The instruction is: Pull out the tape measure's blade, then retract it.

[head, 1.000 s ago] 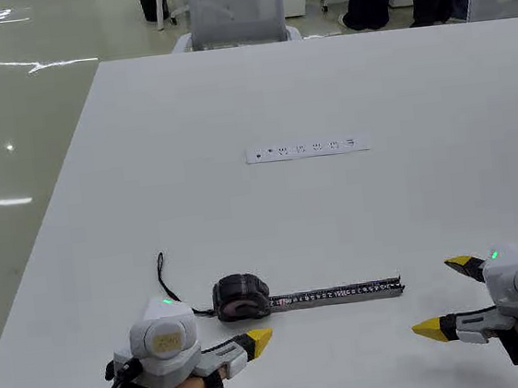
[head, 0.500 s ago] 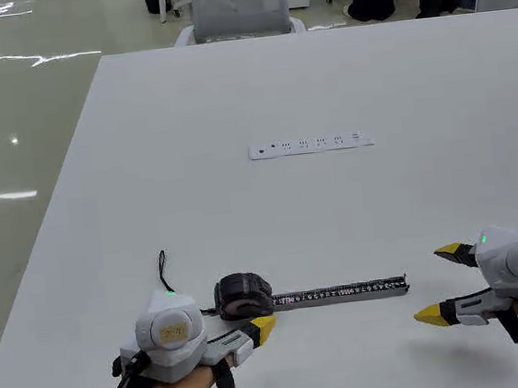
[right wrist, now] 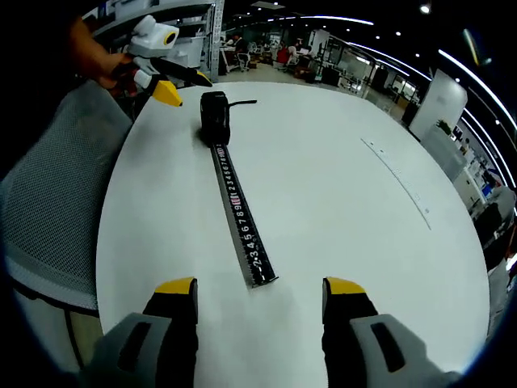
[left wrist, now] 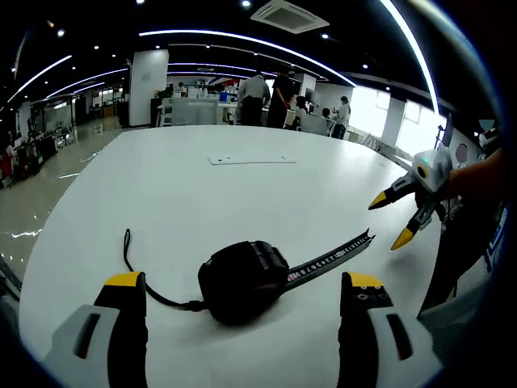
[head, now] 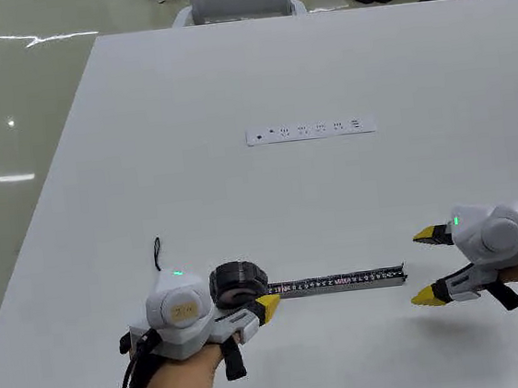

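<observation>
1. While the blade [head: 342, 282] is lying drawn out flat on the table [head: 240, 187], you are holding both grippers with jaws spread wide, gripping nothing.
2. Your left gripper [left wrist: 244, 283] is sitting at the case [head: 240, 282]. In the left gripper view the case is lying just ahead, centred in the gap between the two jaws, and neither jaw is visibly touching it.
3. Your right gripper [head: 423, 266] is hovering at the other end. Its jaws are bracketing the line of the blade, and the tip [right wrist: 262, 279] is stopping just short of the gap, apart from both jaws.
4. The blade's long axis is running straight from one gripper to the other, left to right across the near part of the table in the head view, with the numbers facing up. So the case is lying nearer your left gripper and the tip nearer your right.
5. The strap [head: 157, 256] is trailing off the case on the side away from the blade, out of both grippers' way.
6. Judging from this, the pull-out is looking done and the retraction is coming next. Your left is sitting best to close across the case and steady it, while your right is lining up to take the tip and feed it back along that axis.
7. Nothing is pinning the case, so it may be sliding toward the tip once the blade starts running in.
</observation>
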A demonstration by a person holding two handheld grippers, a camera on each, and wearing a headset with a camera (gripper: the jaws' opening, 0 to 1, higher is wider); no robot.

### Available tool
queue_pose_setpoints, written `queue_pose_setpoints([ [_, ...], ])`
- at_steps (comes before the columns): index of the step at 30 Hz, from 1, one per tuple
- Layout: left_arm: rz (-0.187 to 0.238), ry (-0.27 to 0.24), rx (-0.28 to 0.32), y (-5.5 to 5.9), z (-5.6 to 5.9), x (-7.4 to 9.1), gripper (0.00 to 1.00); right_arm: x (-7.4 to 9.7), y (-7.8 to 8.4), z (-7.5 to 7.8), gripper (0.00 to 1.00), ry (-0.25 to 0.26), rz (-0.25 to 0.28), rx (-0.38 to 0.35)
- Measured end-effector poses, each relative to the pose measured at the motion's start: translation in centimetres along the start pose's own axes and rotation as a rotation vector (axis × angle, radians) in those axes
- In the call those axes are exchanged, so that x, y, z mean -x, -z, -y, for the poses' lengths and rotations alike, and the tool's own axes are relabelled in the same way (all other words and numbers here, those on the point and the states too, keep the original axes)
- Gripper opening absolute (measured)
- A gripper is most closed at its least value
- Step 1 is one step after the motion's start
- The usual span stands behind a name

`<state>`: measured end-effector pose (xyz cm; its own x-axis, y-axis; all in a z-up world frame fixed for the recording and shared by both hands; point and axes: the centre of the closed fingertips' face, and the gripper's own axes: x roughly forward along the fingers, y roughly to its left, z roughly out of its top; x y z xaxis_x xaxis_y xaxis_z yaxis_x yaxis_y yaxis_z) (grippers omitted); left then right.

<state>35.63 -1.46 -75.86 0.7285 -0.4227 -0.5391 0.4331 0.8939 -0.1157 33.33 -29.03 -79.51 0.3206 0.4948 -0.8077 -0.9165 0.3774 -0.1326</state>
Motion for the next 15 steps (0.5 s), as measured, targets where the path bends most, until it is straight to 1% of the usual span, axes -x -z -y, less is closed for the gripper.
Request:
queue_pose_setpoints([
  [2, 0.000, 0.001, -0.001, -0.1, 0.0, -0.2, 0.99, -0.2, -0.1, 0.1, 0.62, -0.016, -0.014, 0.012],
  [4, 0.001, -0.001, -0.001, -0.1, -0.1, -0.3, 0.99, -0.4, -0.2, -0.1, 0.59, -0.034, -0.028, 0.025],
  [6, 0.002, -0.005, 0.001, -0.2, -0.2, -0.4, 0.99, -0.7, -0.2, -0.3, 0.54, -0.059, -0.049, 0.051],
  [8, 0.002, -0.009, 0.004, -0.2, -0.3, -0.4, 0.99, -1.0, -0.2, -0.2, 0.53, -0.072, -0.065, 0.078],
  [10, 0.000, -0.009, 0.005, -0.1, -0.3, -0.6, 0.99, -1.5, 0.1, -0.1, 0.54, -0.080, -0.092, 0.108],
  [13, -0.010, -0.002, 0.006, 0.3, -0.1, -0.8, 0.99, -2.0, 0.4, -0.2, 0.52, -0.099, -0.122, 0.132],
  [15, -0.014, -0.001, 0.009, 0.5, -0.1, -0.8, 0.99, -2.4, 0.6, -0.3, 0.48, -0.114, -0.136, 0.124],
])
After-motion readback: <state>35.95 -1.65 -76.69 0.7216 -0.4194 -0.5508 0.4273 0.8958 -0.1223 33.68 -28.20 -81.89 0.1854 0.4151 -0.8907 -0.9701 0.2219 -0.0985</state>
